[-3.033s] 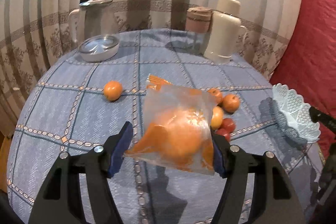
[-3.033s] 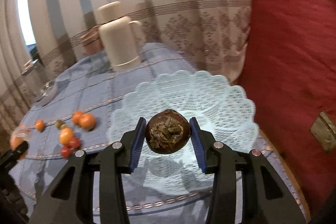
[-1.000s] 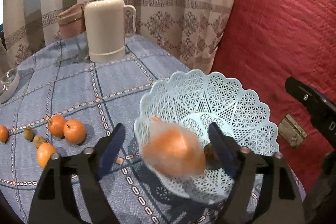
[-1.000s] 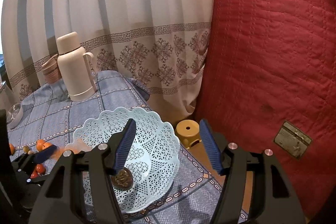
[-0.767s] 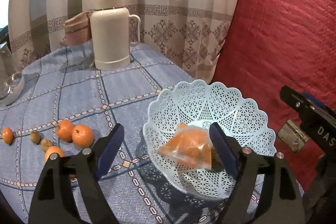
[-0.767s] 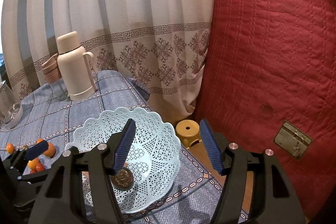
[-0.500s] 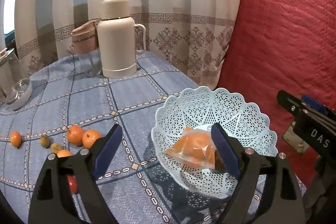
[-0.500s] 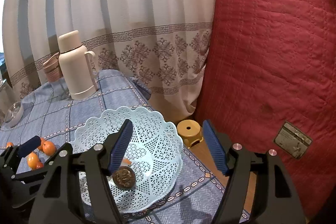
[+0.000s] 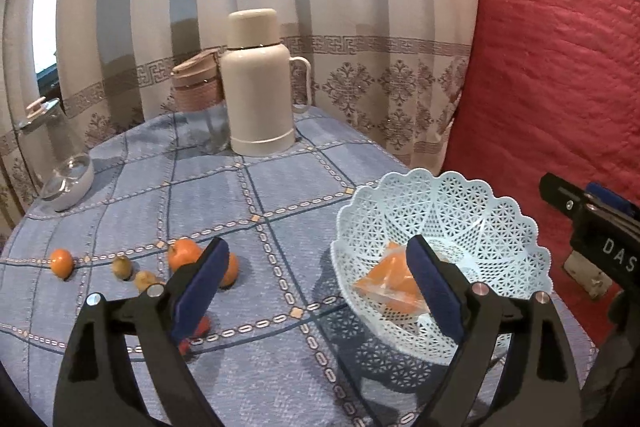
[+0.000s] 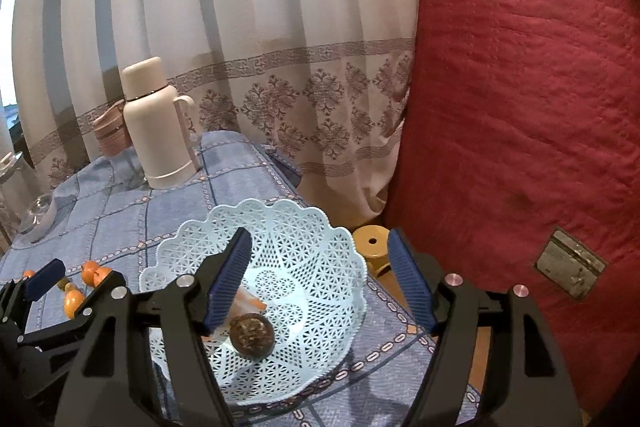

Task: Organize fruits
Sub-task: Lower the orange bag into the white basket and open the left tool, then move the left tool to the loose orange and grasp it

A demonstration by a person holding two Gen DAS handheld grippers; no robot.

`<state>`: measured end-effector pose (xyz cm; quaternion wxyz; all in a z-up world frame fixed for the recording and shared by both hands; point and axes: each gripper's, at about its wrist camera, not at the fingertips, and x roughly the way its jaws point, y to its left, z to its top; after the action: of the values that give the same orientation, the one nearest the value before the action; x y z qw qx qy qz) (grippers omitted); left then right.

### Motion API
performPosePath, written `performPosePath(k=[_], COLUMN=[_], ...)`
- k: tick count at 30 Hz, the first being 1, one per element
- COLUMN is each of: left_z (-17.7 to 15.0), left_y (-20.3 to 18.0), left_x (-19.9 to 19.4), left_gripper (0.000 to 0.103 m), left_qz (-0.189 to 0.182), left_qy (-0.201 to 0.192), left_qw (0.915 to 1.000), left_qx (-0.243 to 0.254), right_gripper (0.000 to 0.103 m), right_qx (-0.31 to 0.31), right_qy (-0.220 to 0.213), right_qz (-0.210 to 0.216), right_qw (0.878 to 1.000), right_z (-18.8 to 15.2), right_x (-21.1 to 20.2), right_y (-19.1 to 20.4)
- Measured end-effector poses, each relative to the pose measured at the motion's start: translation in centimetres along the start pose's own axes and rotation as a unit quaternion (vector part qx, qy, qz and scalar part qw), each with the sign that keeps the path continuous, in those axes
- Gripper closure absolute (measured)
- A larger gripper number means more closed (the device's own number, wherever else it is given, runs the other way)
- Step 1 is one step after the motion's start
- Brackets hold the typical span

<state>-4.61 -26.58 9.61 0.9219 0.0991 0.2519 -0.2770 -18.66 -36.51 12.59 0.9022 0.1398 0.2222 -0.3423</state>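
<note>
Left gripper [image 9: 316, 291]: gaping wide, holding nothing.
Right gripper [image 10: 320, 283]: likewise.
Risk: basket [image 9: 516, 223], lower right, sitting near the edge, tipping if bumped.

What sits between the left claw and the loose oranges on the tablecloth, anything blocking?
Nothing visible blocks it. The left claw is open and empty above the cloth, and the loose oranges lie just beyond its left finger. The basket, already holding the bagged orange, sits off to the right, beside that path.
</note>
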Motion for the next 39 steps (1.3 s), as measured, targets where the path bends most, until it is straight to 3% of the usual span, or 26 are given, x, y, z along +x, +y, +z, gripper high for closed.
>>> performPosePath(k=[11, 39], left_z=[-0.2, -1.2], left_y=[1.2, 4.9], left_x=[-0.4, 0.2], left_gripper=[0.013, 0.013], left_qz=[0.025, 0.045], left_qy=[-0.008, 0.01], left_qw=[0.9996, 0.9982], left_qx=[-0.007, -0.039], right_gripper=[0.025, 0.024], right_qx=[-0.007, -0.035], right_qy=[0.001, 0.021], right_qz=[0.017, 0.042], right_qw=[1.0, 0.998], right_z=[-0.4, -1.8], right_x=[0.1, 0.9], right_y=[0.9, 3.2])
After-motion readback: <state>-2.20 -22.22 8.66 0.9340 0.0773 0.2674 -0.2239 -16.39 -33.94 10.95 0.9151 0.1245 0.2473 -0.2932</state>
